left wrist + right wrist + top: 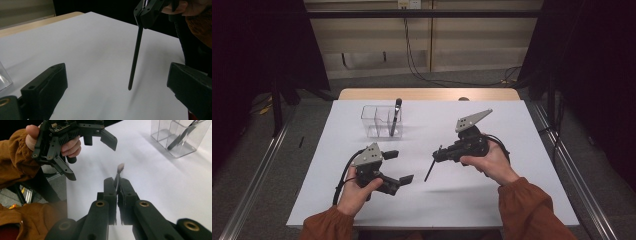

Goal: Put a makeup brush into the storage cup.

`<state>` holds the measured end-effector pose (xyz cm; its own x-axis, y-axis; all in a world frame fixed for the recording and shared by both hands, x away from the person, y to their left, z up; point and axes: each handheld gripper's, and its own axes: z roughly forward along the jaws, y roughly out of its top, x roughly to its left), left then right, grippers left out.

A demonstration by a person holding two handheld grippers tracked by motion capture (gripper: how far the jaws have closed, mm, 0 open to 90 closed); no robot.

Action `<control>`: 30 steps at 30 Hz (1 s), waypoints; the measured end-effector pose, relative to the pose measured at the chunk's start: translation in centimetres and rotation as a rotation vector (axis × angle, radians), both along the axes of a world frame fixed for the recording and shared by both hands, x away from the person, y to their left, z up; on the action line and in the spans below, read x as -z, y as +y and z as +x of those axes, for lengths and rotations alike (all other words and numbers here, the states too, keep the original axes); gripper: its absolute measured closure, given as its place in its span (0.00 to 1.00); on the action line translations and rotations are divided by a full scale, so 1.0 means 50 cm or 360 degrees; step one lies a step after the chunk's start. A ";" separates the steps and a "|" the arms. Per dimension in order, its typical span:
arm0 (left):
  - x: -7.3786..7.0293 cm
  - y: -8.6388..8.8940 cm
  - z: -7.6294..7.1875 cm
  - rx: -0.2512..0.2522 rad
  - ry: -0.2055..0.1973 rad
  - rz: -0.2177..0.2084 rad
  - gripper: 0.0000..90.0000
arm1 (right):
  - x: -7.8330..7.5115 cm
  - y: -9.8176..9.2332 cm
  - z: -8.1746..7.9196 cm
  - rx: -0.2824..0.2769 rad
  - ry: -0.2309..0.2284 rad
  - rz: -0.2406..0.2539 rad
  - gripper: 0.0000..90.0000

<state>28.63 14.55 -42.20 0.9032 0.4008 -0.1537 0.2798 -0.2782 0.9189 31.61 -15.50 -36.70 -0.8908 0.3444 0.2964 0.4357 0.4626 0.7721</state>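
From the high view, the right gripper (438,154) was pinched shut on a thin black brush with a long stick handle (430,171). The brush hung down over the white table (512,150) with its low end just above it, maybe so it could be carried to the clear plastic box with parts inside (381,121). One more dark brush (395,116) stood tilted in the right part of that box. So there were two brushes, one box and two grippers. The left gripper (398,166) was spread wide and held nothing; it sat near the front left, perhaps waiting to help

In the left gripper view, its two black jaws stood far apart with bare table between them. The black stick (135,57) hung from the other gripper (142,11) farther off

In the right gripper view, the two jaws were squeezed together on the brush, and its small pale tip (120,167) stuck out above them. The box (180,137) was at the top right, and the left gripper (75,142) gaped at the top left
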 end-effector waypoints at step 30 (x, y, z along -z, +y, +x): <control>0.014 -0.072 -0.001 0.0108 0.0103 0.0058 0.05 | -0.014 0.055 0.008 -0.0081 0.0092 -0.0304 0.96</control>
<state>28.59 10.95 -42.89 0.9171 0.3456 -0.1988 0.3175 -0.3314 0.8885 31.99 -12.73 -36.00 -0.8920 0.3541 0.2809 0.4489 0.6209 0.6427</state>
